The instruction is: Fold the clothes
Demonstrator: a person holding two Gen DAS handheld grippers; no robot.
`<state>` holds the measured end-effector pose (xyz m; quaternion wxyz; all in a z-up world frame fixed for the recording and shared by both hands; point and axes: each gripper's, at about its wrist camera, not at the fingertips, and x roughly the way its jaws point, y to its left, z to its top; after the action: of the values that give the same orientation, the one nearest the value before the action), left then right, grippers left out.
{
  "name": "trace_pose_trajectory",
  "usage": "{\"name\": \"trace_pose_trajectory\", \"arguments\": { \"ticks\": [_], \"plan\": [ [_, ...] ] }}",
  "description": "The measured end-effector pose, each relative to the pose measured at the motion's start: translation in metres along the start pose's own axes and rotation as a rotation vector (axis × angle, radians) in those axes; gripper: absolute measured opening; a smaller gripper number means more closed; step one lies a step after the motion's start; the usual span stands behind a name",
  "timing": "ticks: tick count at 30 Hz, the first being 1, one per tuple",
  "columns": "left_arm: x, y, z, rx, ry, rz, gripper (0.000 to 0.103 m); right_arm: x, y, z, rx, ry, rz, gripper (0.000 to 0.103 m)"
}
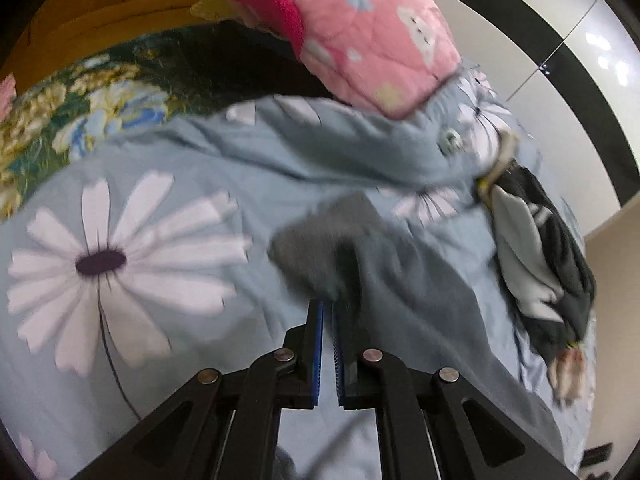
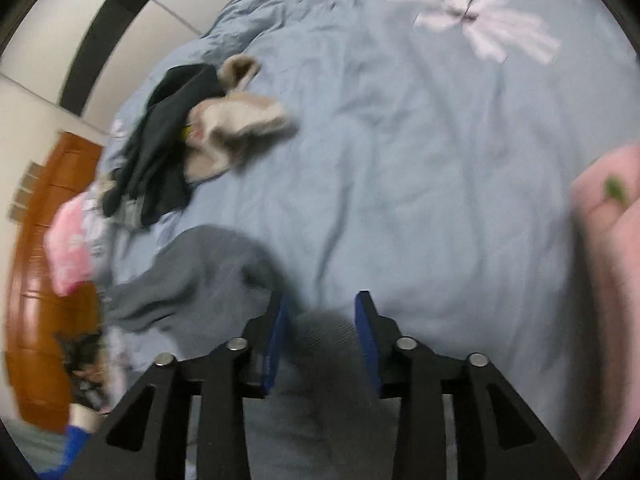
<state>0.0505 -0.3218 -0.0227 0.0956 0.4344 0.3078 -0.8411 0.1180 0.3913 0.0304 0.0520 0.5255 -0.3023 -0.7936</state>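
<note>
A grey garment [image 1: 384, 264] lies on the blue daisy-print bedspread [image 1: 168, 168]. My left gripper [image 1: 329, 305] is shut on a fold of this grey garment and holds a corner of it up. In the right wrist view the grey garment [image 2: 200, 276] stretches from the left to between my fingers. My right gripper [image 2: 322, 300] is open, its jaws wide apart on either side of the cloth. Both views are blurred by motion.
A heap of dark and beige clothes [image 1: 540, 256] lies on the bed, also in the right wrist view [image 2: 192, 136]. A pink quilted item [image 1: 360, 28] lies at the bed's head. A wooden cabinet [image 2: 44, 264] and white wardrobe [image 1: 568, 64] border the bed.
</note>
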Motion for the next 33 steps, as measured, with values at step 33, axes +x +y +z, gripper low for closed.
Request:
{"name": "trace_pose_trajectory", "arguments": {
  "ticks": [33],
  "plan": [
    [0.042,-0.262,-0.175,0.446,0.235,-0.112,0.035,0.005,-0.01,-0.019,0.069,-0.037,0.196,0.047]
  ]
}}
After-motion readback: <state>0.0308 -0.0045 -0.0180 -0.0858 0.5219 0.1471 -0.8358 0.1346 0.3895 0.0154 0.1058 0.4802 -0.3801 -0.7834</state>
